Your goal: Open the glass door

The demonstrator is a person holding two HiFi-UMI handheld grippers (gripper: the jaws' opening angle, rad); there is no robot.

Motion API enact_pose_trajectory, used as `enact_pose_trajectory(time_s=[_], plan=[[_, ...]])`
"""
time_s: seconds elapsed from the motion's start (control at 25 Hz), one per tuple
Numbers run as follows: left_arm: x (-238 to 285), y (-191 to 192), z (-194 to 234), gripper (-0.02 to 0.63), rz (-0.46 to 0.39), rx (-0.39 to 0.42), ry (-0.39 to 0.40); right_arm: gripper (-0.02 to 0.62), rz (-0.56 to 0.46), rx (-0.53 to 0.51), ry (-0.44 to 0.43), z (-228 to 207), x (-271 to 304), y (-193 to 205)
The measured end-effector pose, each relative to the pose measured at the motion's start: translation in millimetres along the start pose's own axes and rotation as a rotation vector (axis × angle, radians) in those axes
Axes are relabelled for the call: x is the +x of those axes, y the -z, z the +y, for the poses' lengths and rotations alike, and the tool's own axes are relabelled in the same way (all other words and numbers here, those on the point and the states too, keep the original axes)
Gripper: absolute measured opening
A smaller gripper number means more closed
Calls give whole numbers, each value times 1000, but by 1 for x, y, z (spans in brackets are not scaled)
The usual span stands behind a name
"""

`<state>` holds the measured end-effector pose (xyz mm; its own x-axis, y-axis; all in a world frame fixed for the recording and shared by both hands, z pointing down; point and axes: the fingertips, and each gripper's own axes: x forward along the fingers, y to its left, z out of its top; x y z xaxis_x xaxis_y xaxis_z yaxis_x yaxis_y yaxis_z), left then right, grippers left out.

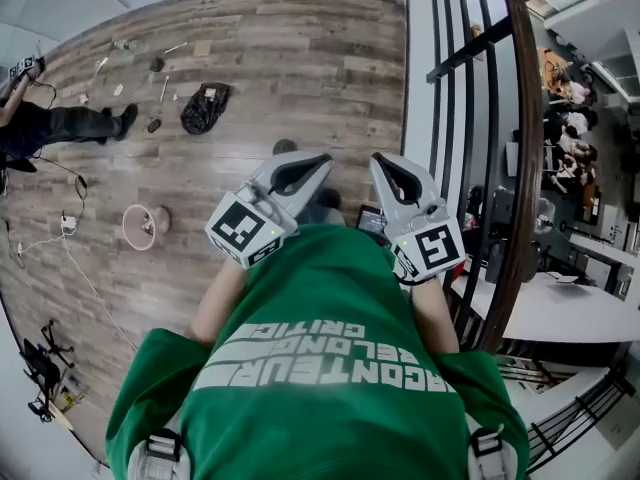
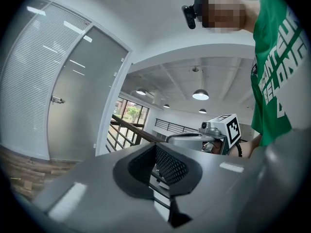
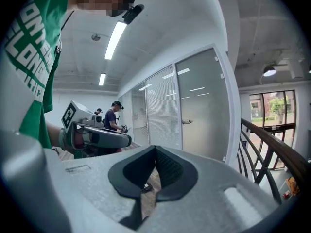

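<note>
The frosted glass door [image 2: 82,98] stands some way ahead in the left gripper view, in a white frame, with a small metal handle [image 2: 57,100] on its left side. The right gripper view shows the same door [image 3: 204,106] and its handle [image 3: 187,122] beside a wall of slatted glass panels. I hold both grippers side by side close to my chest, well short of the door. My left gripper [image 1: 318,160] [image 2: 163,178] is shut with nothing in it. My right gripper [image 1: 380,160] [image 3: 150,178] is shut and also holds nothing.
A dark stair railing [image 1: 520,168] with a wooden handrail runs along my right. On the wooden floor [image 1: 300,58] lie a black bag [image 1: 205,106], a coiled cable [image 1: 140,226] and small tools. A person [image 1: 60,123] is at the far left; another person [image 3: 115,115] stands beyond.
</note>
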<state>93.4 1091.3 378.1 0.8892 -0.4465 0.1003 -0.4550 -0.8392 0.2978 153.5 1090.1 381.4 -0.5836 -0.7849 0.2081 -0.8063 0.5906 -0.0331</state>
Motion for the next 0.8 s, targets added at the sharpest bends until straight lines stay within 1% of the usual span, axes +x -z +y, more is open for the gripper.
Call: enact_pose_trajectory(time_s=[0.2, 0.4, 0.52, 0.68, 0.8], plan=[[14, -3, 16, 17, 7, -8, 62, -8, -16, 35, 69, -8, 12, -5], [45, -27, 28, 17, -3, 1, 146, -8, 12, 24, 132, -32, 22, -10], [56, -35, 47, 17, -2, 11, 183, -8, 20, 23, 163, -47, 39, -15], [67, -51, 85, 17, 2, 19, 198, -8, 19, 18, 192, -66, 72, -26], [69, -64, 117, 17, -13, 26, 189, -8, 19, 10, 184, -76, 103, -35]])
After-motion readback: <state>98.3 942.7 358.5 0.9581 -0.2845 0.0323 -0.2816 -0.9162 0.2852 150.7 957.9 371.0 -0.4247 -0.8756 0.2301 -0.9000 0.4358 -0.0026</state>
